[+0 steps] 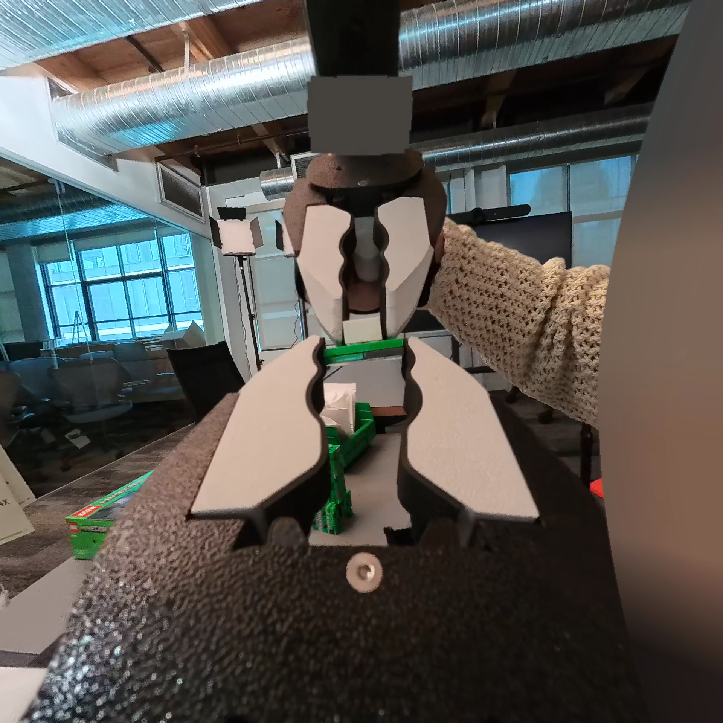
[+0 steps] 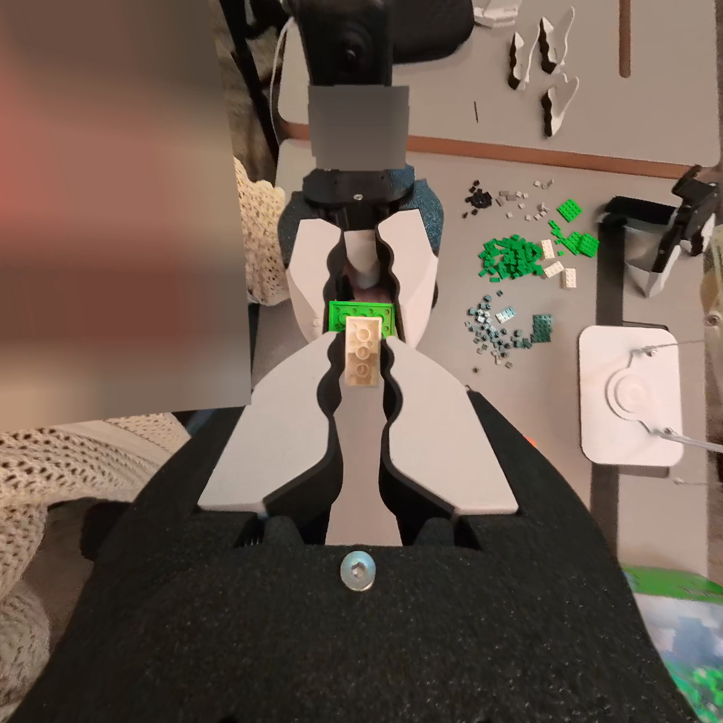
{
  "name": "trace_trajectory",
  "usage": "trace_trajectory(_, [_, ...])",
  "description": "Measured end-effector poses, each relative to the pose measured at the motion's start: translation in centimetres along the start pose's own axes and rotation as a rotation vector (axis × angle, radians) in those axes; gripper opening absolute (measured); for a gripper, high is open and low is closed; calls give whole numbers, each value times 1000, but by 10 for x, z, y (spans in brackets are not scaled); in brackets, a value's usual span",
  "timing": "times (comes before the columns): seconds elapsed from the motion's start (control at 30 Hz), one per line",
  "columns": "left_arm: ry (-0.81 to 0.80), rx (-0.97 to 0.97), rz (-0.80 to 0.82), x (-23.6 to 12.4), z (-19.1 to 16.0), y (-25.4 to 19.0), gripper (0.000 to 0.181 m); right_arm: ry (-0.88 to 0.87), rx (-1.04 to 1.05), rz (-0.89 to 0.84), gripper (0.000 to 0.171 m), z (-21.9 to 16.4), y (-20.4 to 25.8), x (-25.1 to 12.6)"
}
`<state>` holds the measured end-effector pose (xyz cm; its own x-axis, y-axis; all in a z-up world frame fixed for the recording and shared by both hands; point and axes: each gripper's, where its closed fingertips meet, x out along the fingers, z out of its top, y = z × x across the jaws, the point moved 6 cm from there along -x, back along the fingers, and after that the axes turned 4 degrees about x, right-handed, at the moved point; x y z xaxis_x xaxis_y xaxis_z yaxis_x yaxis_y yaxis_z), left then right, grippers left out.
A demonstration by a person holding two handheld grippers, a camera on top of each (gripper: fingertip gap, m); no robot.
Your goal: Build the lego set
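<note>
My left gripper (image 1: 364,348) is shut on a bright green flat plate (image 1: 352,349), held up in the air edge-on between the fingertips. My right gripper (image 1: 362,332) faces it from above, shut on a white brick (image 1: 362,330) that rests against the plate. In the right wrist view my right gripper (image 2: 362,342) grips the white brick (image 2: 362,352) by its long sides, hollow underside towards the camera. The brick's far end overlaps the green plate (image 2: 344,313), which sits between the left gripper's (image 2: 362,313) fingers.
On the grey table (image 2: 450,391) lie piles of loose pieces: green (image 2: 508,258), white (image 2: 555,268), dark teal (image 2: 497,332), black and grey (image 2: 481,197). A white pad (image 2: 630,395) lies at the right. A green set box (image 1: 94,520) and a green bin (image 1: 360,430) sit below. My two grippers' fingertips are within a few centimetres of each other.
</note>
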<state>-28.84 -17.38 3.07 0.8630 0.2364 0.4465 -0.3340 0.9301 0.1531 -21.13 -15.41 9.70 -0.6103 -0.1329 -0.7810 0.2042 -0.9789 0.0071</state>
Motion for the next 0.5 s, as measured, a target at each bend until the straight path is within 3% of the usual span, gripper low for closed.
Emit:
trace_trajectory(0.03, [-3, -8, -4, 0, 0, 0, 37, 15, 0, -7, 17, 1, 0, 0])
trace_trajectory(0.5, [-58, -81, -40, 0, -2, 4, 37, 203, 41, -16, 17, 10, -2, 1])
